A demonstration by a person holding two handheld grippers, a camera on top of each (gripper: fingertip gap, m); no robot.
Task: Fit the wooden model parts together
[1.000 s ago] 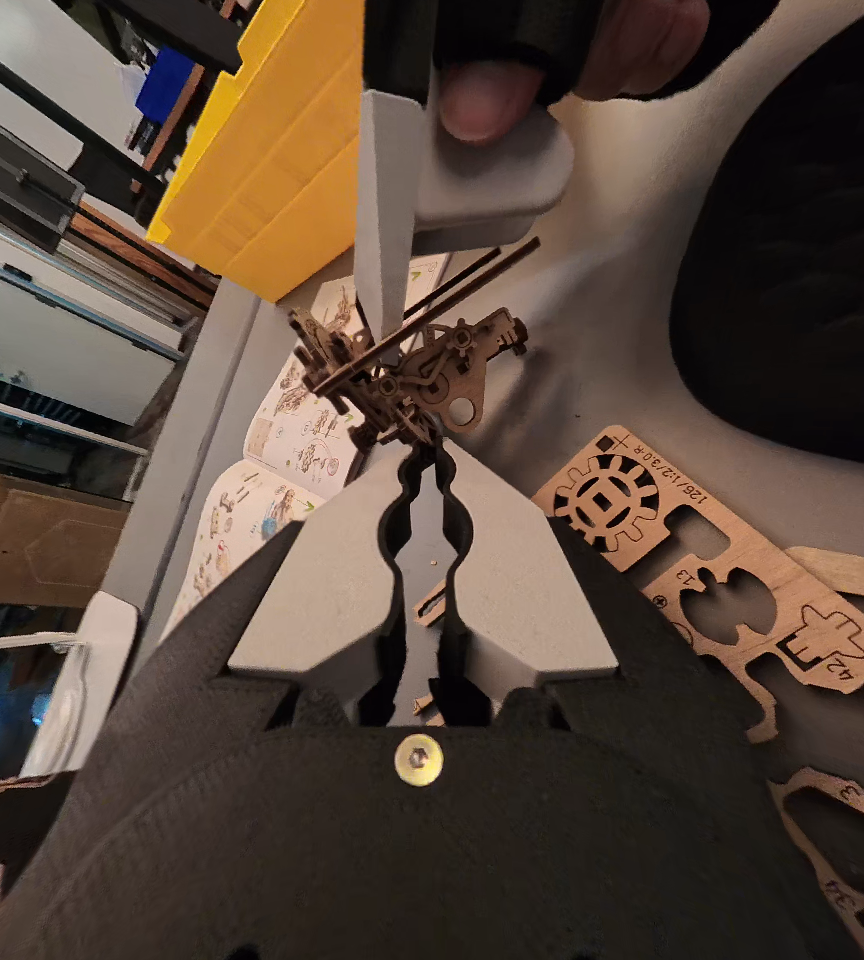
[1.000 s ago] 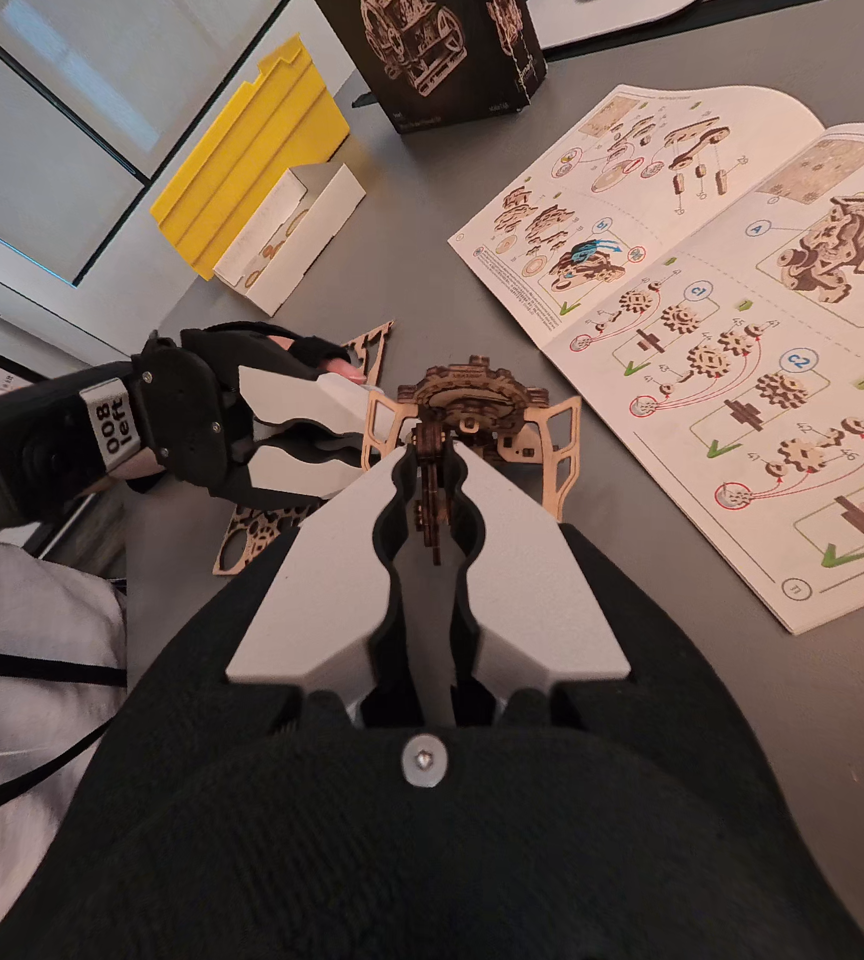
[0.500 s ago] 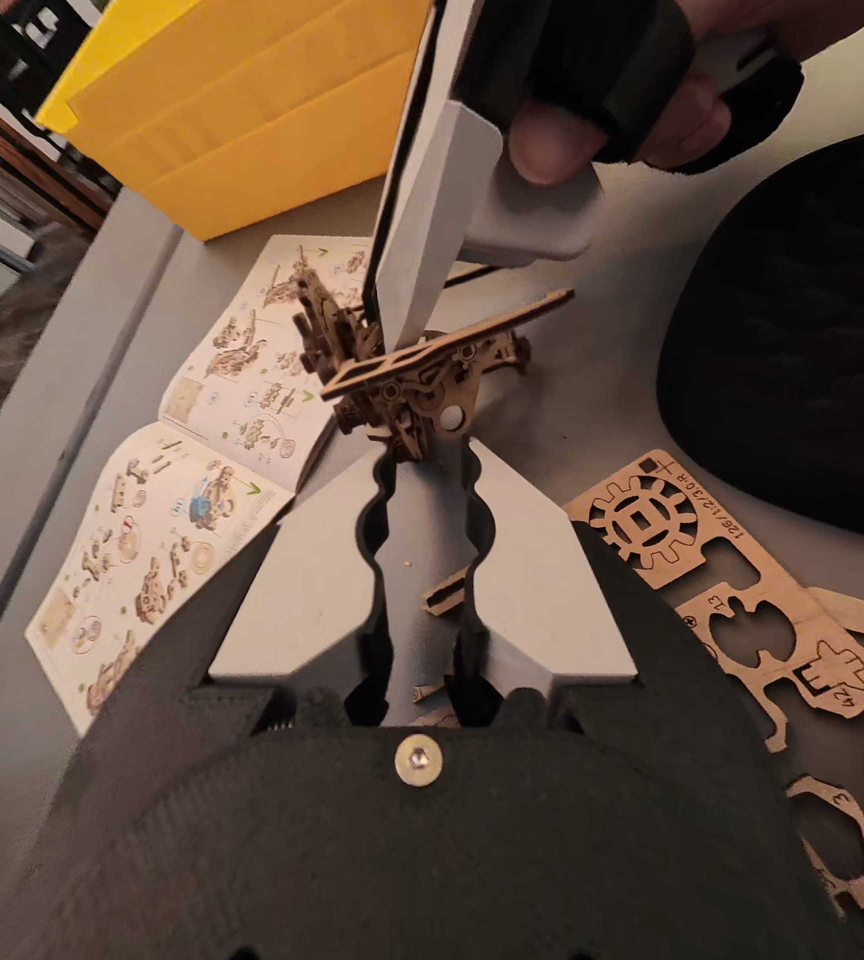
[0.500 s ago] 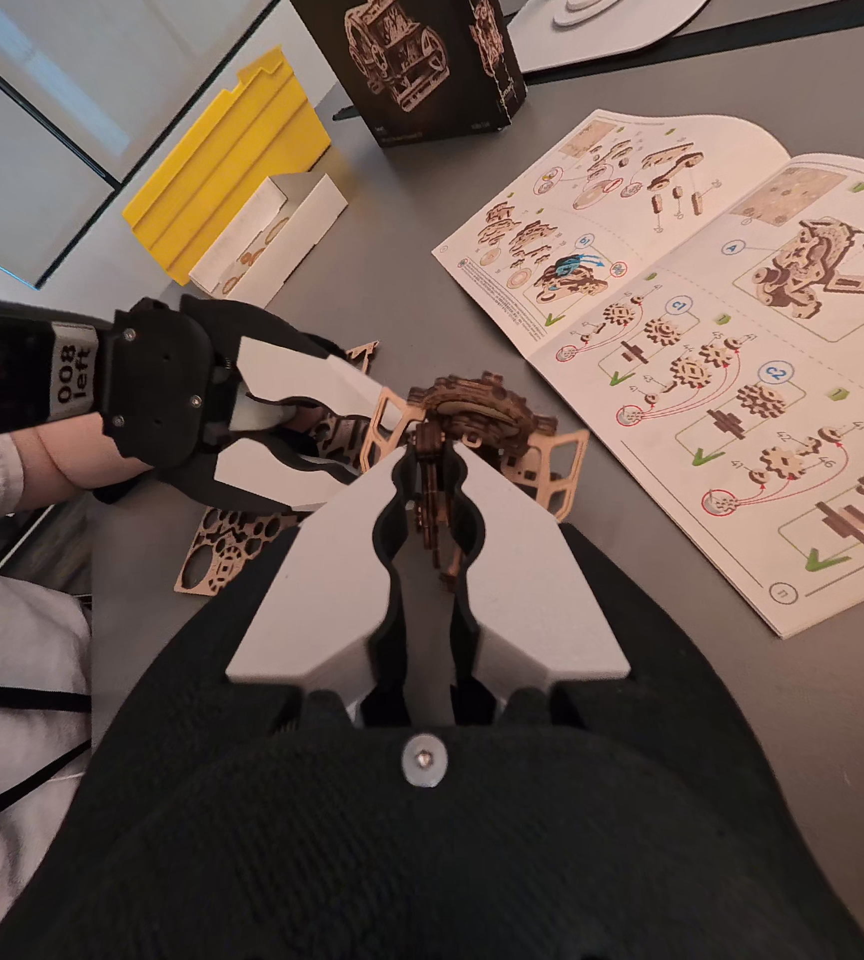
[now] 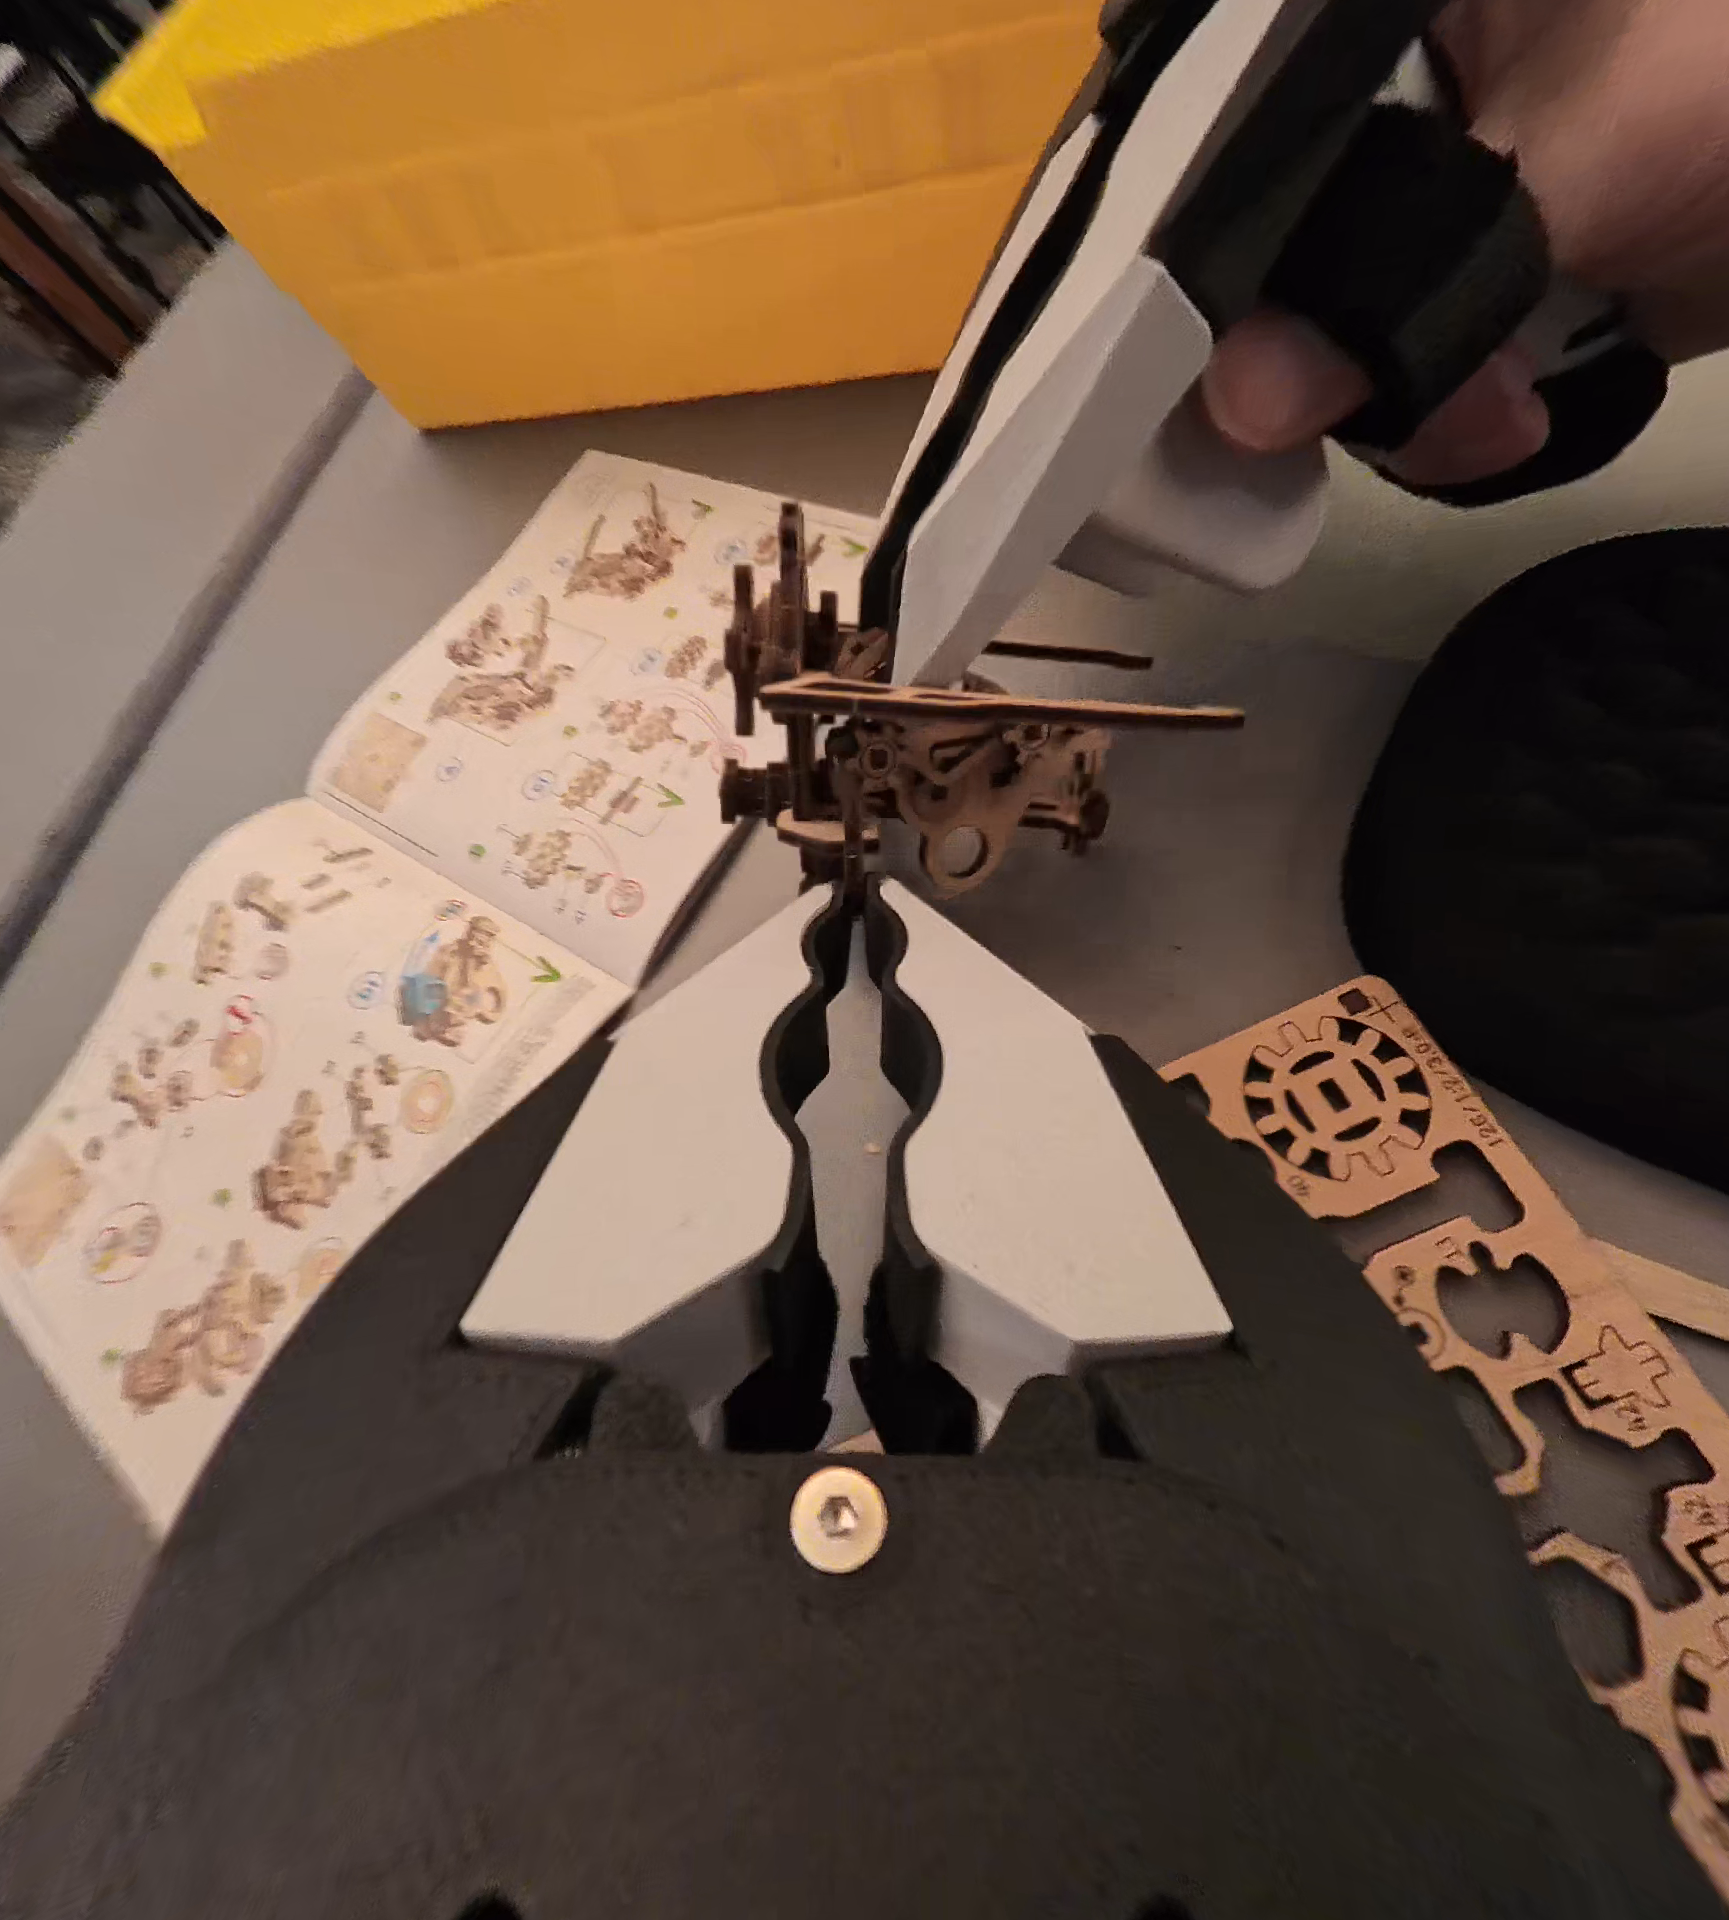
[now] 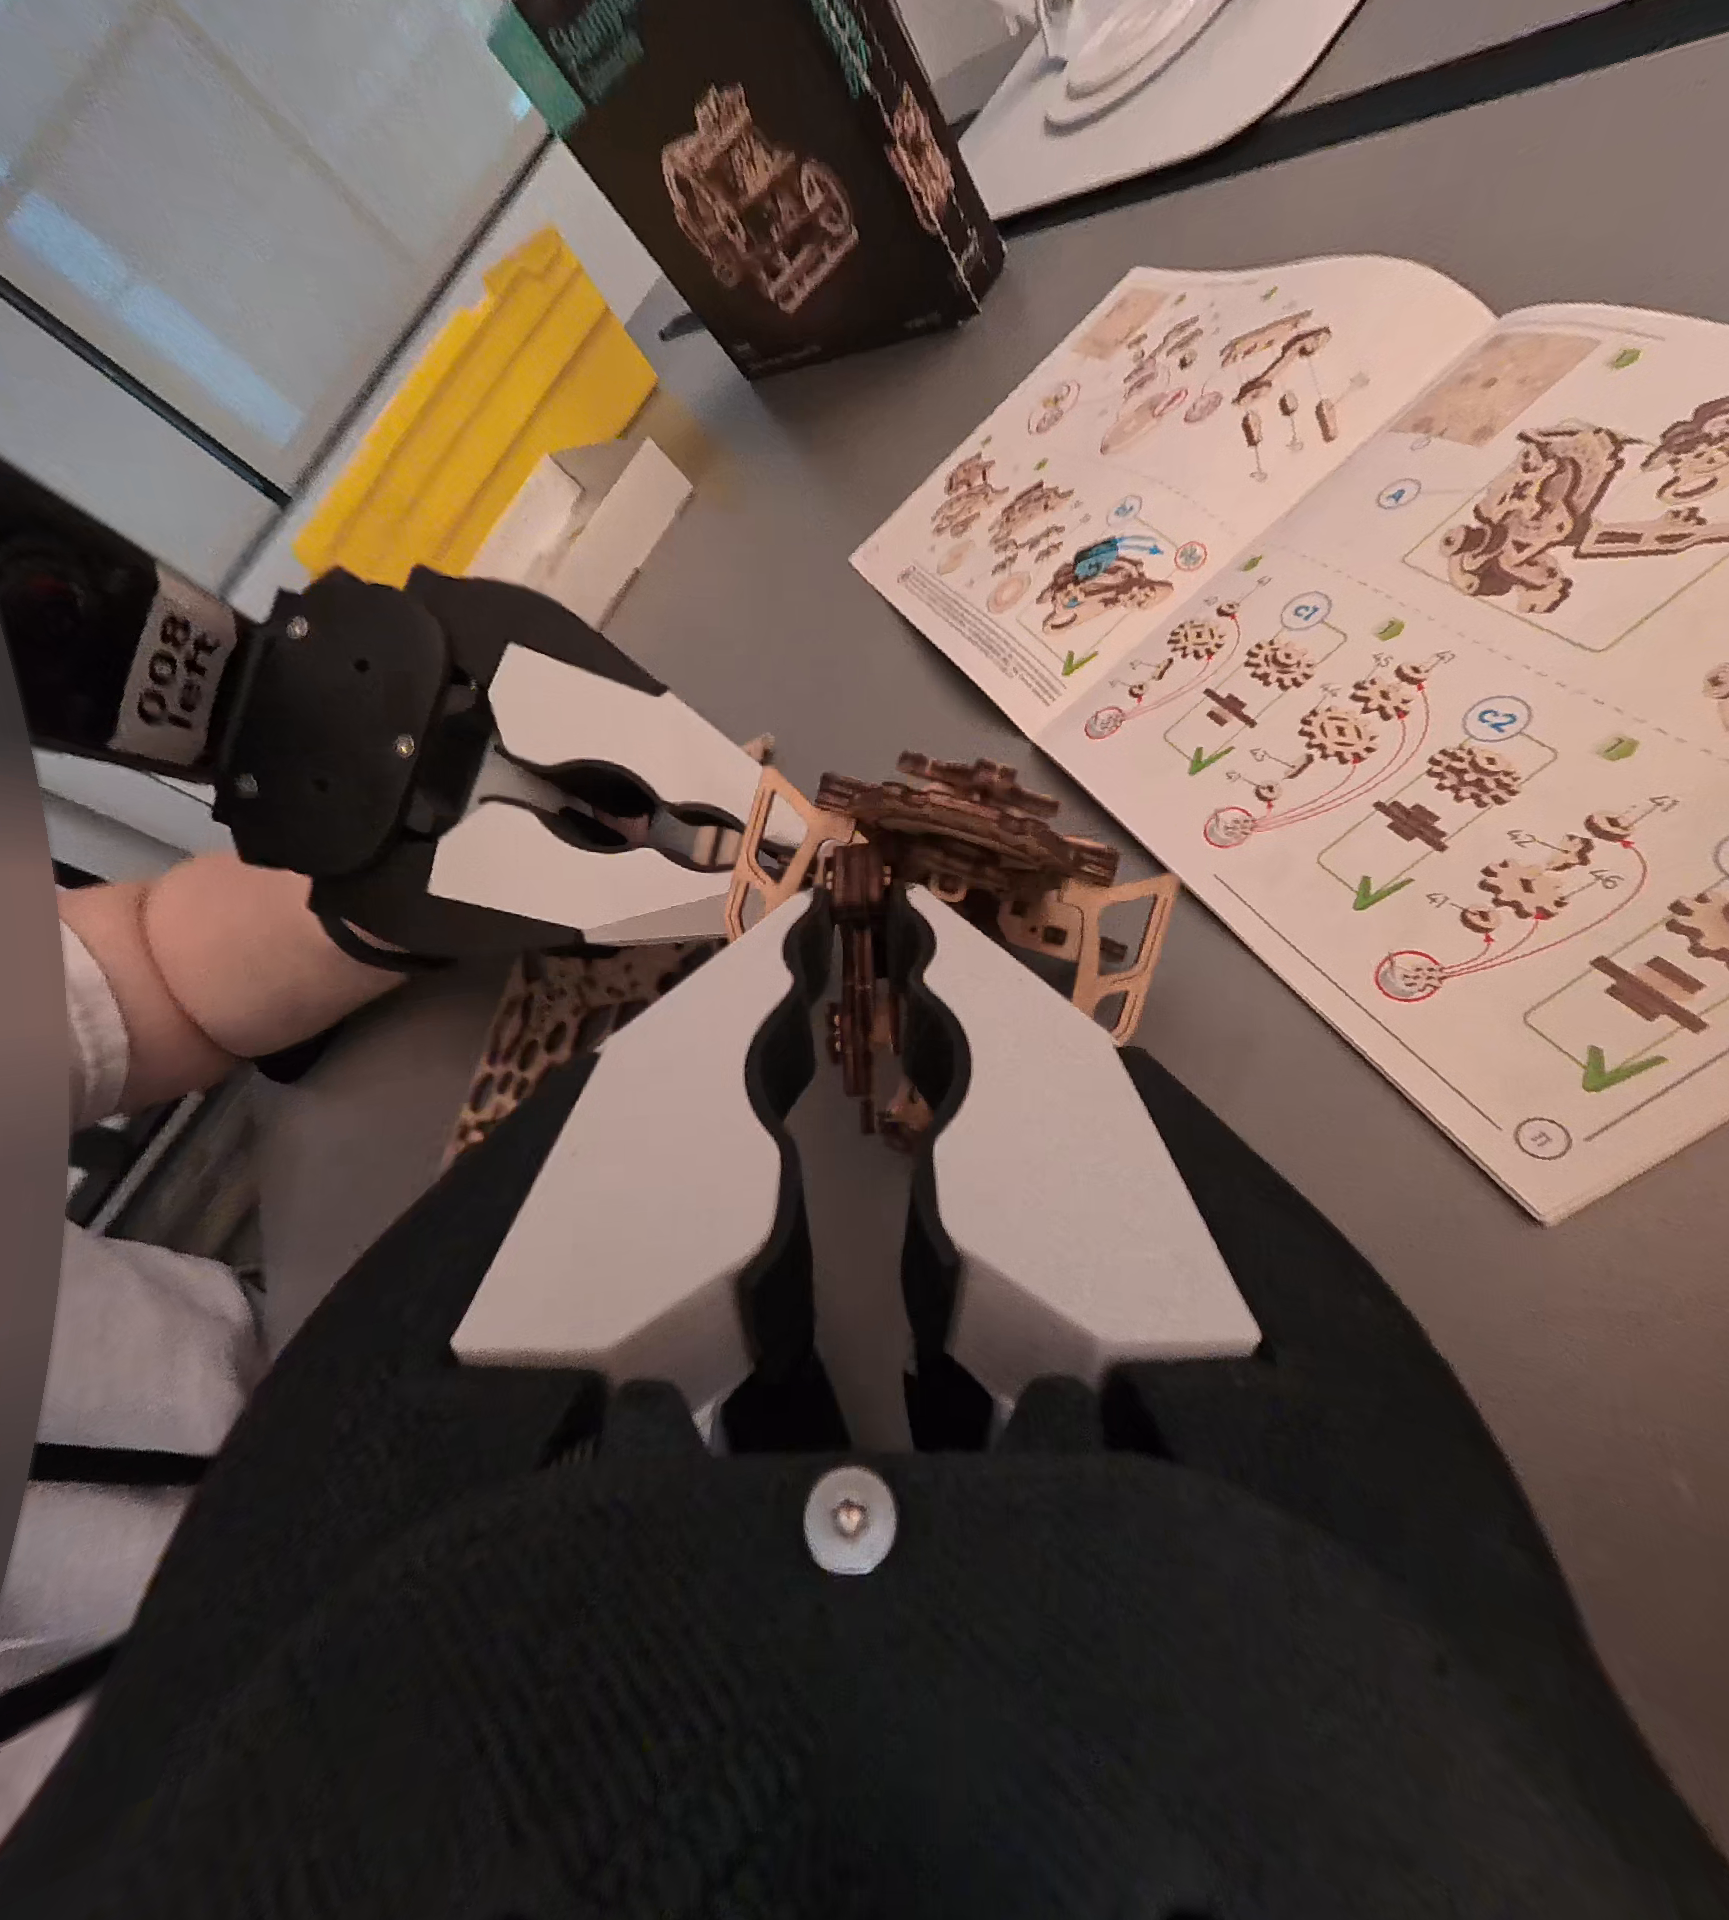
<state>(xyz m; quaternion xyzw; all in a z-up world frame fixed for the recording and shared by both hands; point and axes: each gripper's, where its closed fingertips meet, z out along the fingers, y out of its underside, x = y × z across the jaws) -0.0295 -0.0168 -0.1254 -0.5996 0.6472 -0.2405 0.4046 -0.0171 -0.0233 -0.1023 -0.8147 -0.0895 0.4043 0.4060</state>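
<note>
Both grippers level, meeting — left gripper (image 5: pixel 852 906) and right gripper (image 6: pixel 852 906) clamped on wooden model (image 5: pixel 901 769).

The right tongs (image 6: pixel 855 914) gripped the dark wooden model (image 6: pixel 953 831) above the grey surface (image 6: pixel 1462 1403), the left tongs (image 6: pixel 735 862) pinched its pale frame from the left, and an open instruction booklet (image 6: pixel 1411 665) lay right.

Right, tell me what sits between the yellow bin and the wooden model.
In the left wrist view, the open booklet lies on the grey table between the yellow bin and the model; nearer the bin the table is bare.
</note>
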